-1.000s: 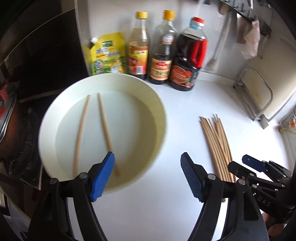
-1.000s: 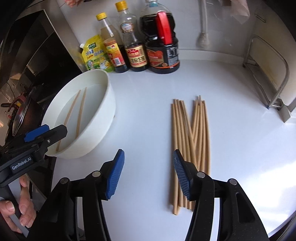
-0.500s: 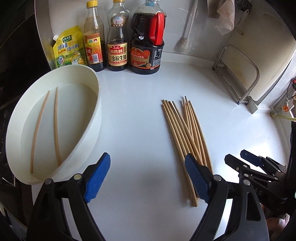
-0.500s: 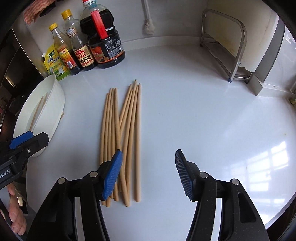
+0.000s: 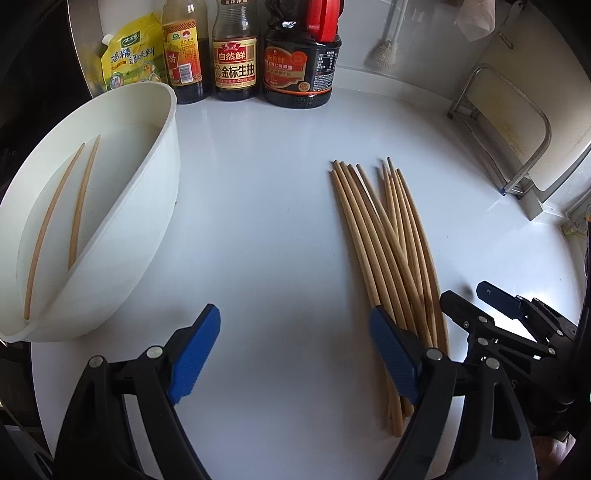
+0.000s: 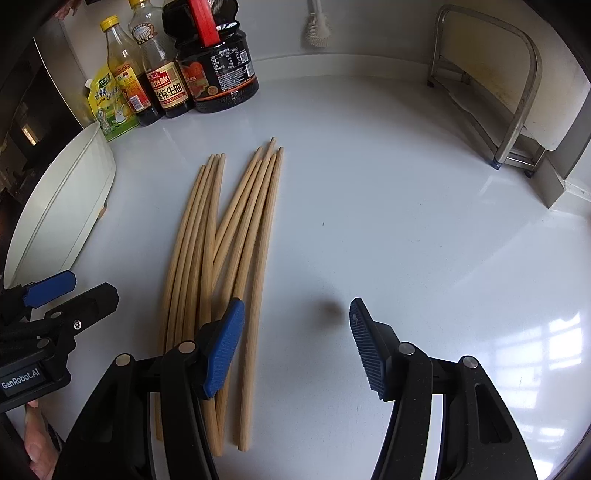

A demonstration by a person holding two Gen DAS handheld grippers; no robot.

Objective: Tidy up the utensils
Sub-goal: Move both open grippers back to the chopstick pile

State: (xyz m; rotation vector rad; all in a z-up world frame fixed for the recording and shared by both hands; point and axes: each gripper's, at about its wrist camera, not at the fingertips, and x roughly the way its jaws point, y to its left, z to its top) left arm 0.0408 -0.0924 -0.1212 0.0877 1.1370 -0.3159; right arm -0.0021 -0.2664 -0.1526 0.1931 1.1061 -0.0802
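Several wooden chopsticks (image 5: 391,251) lie in a loose bundle on the white counter; they also show in the right wrist view (image 6: 225,266). A white bowl (image 5: 122,236) at the left holds two chopsticks (image 5: 62,210); its rim shows in the right wrist view (image 6: 62,206). My left gripper (image 5: 295,354) is open and empty, its right finger over the near ends of the bundle. My right gripper (image 6: 295,343) is open and empty, its left finger over the bundle's right side. Each gripper shows in the other's view: the right one (image 5: 509,321) and the left one (image 6: 55,295).
Three sauce bottles (image 5: 236,55) and a yellow seasoning pouch (image 5: 129,51) stand along the back wall. A metal rack (image 6: 491,92) stands at the back right. A brush (image 6: 317,26) hangs on the wall. A stove area lies left of the bowl.
Both grippers have swung right, away from the bowl and toward the chopstick bundle. Both have stayed open and empty. The bowl and chopsticks have not moved.
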